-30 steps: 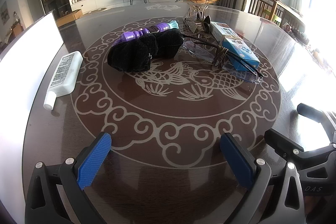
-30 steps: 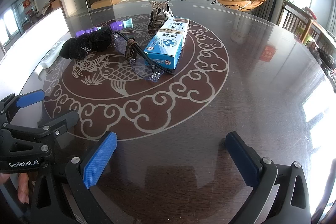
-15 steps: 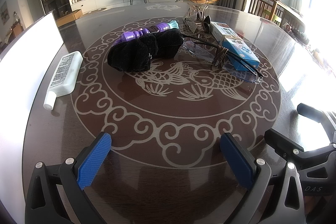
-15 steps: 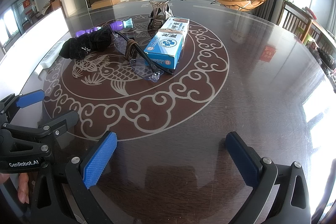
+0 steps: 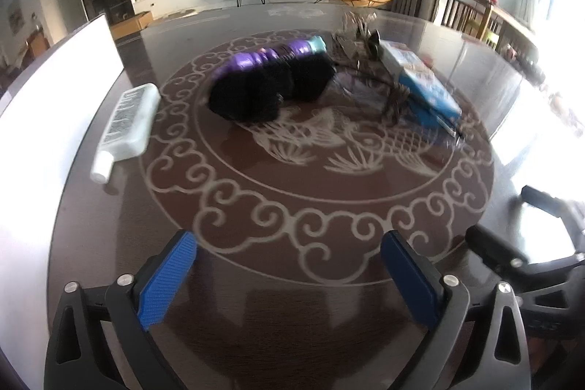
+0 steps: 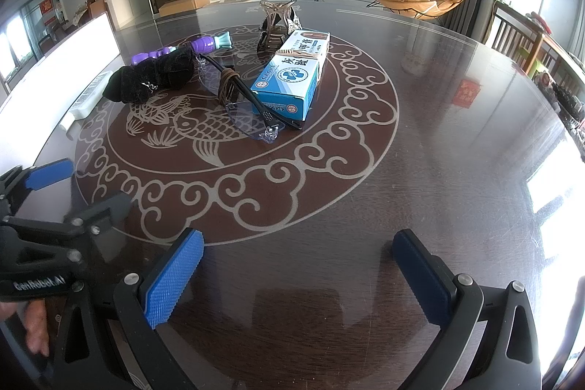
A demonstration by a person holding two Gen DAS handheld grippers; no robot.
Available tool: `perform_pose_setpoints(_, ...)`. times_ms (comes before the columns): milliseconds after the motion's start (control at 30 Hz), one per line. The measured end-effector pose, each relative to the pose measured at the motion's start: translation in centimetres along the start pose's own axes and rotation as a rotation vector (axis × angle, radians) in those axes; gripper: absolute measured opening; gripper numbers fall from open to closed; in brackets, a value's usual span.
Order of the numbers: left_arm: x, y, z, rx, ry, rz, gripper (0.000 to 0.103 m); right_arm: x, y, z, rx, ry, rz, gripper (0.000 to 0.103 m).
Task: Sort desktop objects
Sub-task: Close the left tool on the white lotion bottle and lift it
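Note:
On the round patterned table [image 6: 420,141] lie a black cloth pouch [image 5: 270,90] [image 6: 150,81], a purple tube with a teal cap [image 5: 270,55] [image 6: 204,44], a blue and white box [image 5: 420,83] [image 6: 292,72], clear glasses with a brown band [image 6: 248,105], a brown hair clip [image 6: 276,24] and a white bottle [image 5: 128,123] on its side at the left. My left gripper [image 5: 289,265] is open and empty near the table's front edge. My right gripper [image 6: 298,262] is open and empty, right of the left one [image 6: 51,170].
A bright white board [image 5: 47,105] stands along the table's left edge. Chairs [image 6: 519,39] stand at the far right. A TV and cabinet are far behind.
The left wrist view is now blurred and the scene has shifted a little, so the left gripper is moving. The right gripper has not moved. No object has moved.

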State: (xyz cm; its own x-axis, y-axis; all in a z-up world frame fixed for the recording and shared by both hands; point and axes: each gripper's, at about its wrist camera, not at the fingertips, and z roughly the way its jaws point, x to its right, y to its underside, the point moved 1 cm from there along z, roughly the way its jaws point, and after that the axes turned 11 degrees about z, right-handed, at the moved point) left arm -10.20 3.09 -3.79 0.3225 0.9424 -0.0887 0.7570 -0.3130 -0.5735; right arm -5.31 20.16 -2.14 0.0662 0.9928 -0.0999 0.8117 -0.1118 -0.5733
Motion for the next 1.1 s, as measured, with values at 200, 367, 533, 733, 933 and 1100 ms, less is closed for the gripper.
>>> perform_pose_setpoints(200,-7.3,-4.3,-2.0,0.069,-0.156,-0.094,0.098,0.0,0.0,0.0,0.0,0.0,0.0,0.103)
perform_pose_setpoints(367,-11.9,-6.2,2.5,-0.058,-0.215,-0.133,0.098,0.0,0.0,0.0,0.0,0.0,0.0,0.103)
perform_pose_setpoints(533,-13.7,-5.8,5.9,-0.13,-0.197,-0.165,0.097,0.1,0.0,0.0,0.0,0.0,0.0,0.103)
perform_pose_setpoints(733,-13.8,-5.5,6.9,-0.069,-0.135,-0.164,0.103,0.1,0.0,0.0,0.0,0.0,0.0,0.103)
perform_pose_setpoints(933,-13.7,-5.3,6.6,-0.03,-0.136,-0.151,0.103,0.0,0.0,0.0,0.0,0.0,0.0,0.103)
perform_pose_setpoints(1100,-13.6,-5.8,6.8,-0.032,-0.134,-0.148,0.103,0.0,0.0,0.0,0.0,0.0,0.0,0.103)
